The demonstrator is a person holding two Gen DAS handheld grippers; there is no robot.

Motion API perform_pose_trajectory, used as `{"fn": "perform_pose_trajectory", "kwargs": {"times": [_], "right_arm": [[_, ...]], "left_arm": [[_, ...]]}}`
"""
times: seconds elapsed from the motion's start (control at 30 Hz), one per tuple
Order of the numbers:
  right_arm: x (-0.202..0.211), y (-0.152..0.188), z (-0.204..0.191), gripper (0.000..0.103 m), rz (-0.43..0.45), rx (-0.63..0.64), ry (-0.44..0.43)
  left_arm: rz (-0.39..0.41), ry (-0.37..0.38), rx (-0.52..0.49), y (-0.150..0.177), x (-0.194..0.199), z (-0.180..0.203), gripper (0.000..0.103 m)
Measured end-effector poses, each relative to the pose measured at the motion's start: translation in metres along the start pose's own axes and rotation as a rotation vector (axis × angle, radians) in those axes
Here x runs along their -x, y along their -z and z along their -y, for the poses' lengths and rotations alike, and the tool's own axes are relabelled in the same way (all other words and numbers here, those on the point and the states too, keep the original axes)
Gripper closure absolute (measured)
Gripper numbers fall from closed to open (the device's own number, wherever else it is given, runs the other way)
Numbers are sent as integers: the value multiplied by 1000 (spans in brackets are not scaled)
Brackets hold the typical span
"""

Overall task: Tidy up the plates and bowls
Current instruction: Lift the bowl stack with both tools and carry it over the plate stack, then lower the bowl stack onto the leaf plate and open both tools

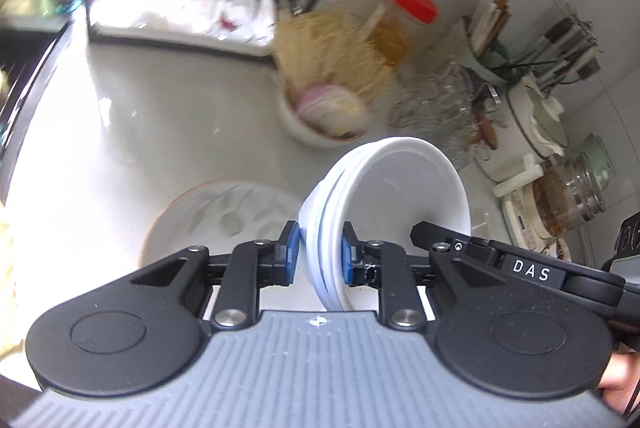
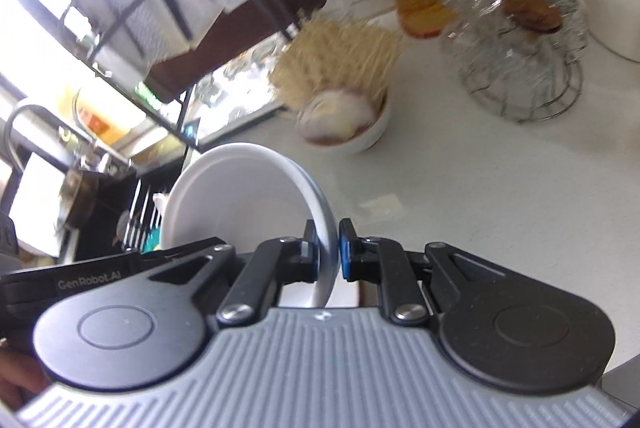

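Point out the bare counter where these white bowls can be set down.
Free: the white counter between the dish rack, the bowl of noodles and the patterned plate. Also bare: the stretch in front of the glass stand. Crowded: the back right, around the red-lidded jar and pots.

I see a white counter (image 2: 480, 188) with clutter toward the back. A red-lidded jar (image 1: 400, 24) holding something yellow stands near a bundle of pale sticks (image 2: 340, 56). Right of these sits a wire rack of glasses (image 2: 520, 40), blurred in my view. Further right there is a white pot (image 1: 528, 132) and a glass jar (image 1: 576, 192). A dark-framed rack (image 1: 192, 0) stands at the back left, with a tap (image 2: 24, 124) beyond.
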State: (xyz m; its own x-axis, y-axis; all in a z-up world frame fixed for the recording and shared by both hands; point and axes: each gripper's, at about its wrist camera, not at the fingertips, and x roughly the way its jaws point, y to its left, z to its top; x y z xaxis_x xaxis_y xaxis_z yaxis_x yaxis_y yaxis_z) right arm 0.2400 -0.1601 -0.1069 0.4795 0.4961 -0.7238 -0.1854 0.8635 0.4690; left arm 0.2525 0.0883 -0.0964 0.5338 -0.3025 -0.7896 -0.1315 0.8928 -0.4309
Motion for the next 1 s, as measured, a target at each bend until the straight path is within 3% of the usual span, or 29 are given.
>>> {"fn": "perform_pose_trajectory", "kwargs": {"times": [0.23, 0.37, 1.0], "right_arm": [[-36, 24, -20, 89, -93, 5, 12], [-50, 31, -28, 89, -121, 17, 36], [-82, 36, -19, 88, -198, 19, 81]], "left_arm": [[-62, -22, 71, 19, -2, -48, 79], [-88, -35, 50, 27, -10, -60, 79], [-142, -60, -12, 35, -46, -62, 77]]}}
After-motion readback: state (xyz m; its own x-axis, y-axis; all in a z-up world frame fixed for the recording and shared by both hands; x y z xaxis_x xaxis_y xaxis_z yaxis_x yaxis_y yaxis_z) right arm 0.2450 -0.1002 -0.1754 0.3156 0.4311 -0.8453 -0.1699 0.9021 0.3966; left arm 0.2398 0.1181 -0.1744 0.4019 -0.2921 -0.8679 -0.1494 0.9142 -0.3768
